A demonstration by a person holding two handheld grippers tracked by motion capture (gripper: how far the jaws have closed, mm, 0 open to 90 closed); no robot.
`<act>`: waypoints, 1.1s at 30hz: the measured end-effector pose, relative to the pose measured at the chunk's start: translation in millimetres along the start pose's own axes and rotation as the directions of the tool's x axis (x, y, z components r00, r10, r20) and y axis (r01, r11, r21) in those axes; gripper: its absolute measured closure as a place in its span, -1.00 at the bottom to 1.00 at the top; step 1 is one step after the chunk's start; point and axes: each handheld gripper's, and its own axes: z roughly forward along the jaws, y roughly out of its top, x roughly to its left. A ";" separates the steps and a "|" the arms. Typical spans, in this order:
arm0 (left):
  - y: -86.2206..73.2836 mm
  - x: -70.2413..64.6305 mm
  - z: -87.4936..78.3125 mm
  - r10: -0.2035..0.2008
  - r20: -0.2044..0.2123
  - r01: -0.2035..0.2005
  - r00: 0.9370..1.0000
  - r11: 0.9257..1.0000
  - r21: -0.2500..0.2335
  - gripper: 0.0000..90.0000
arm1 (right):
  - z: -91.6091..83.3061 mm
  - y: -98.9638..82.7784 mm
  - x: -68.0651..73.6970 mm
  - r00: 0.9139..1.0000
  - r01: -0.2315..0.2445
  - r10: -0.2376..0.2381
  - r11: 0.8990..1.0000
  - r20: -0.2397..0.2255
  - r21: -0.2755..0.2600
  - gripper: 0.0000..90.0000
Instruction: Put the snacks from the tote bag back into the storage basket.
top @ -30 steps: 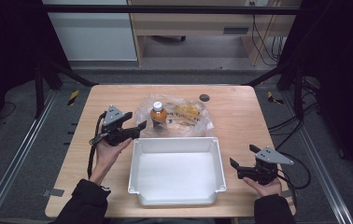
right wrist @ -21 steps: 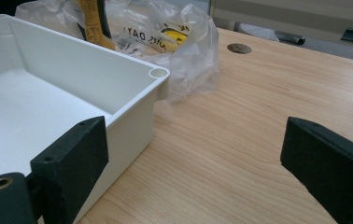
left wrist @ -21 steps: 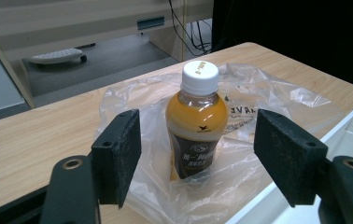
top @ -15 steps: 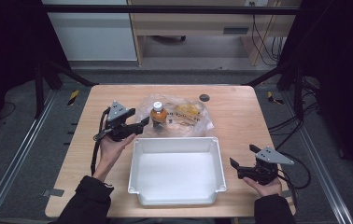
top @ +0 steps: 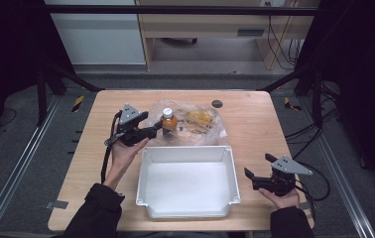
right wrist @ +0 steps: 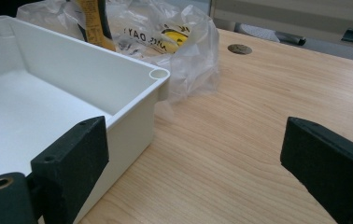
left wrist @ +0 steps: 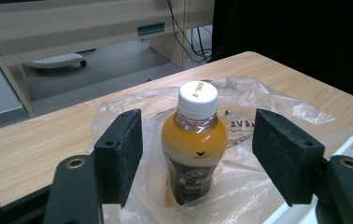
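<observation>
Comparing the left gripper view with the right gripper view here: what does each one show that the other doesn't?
Left gripper view: the white cap and full upright body of the orange drink bottle, standing between the left gripper's open pads, clear of both. Right gripper view: the white tray's bare inside, the round insert in the tabletop, and the right gripper open over bare wood. Shared: the clear plastic bag, the wooden table and a corner of the tray.

An orange-yellow drink is seen in the bottle [left wrist: 194,149], which is topped by a white cap [left wrist: 198,98] and wrapped in a dark label with pale print. The plastic bag [left wrist: 254,112] is clear, marked with black lettering and a yellow patch. The tub [top: 188,181] is plain white. The table [top: 255,124] is of light wood grain. Black jaws are borne by the left gripper [left wrist: 207,154] and the right gripper [right wrist: 198,158].
</observation>
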 end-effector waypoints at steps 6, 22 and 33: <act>-0.8 1.7 6.5 -0.018 0.002 0.018 1.000 1.000 -0.004 -0.25 | 0.0 0.0 0.0 1.000 0.000 0.000 1.000 0.000 0.000 -0.82; 11.5 -4.9 25.1 0.014 0.001 -0.014 1.000 1.000 0.011 -0.25 | 0.0 0.2 -0.1 1.000 0.000 0.000 1.000 -0.001 0.000 -0.82; 13.9 -6.7 36.6 0.028 -0.004 -0.028 1.000 0.999 0.023 -0.21 | -0.2 0.2 -0.3 1.000 -0.001 0.001 1.000 -0.003 0.000 -0.82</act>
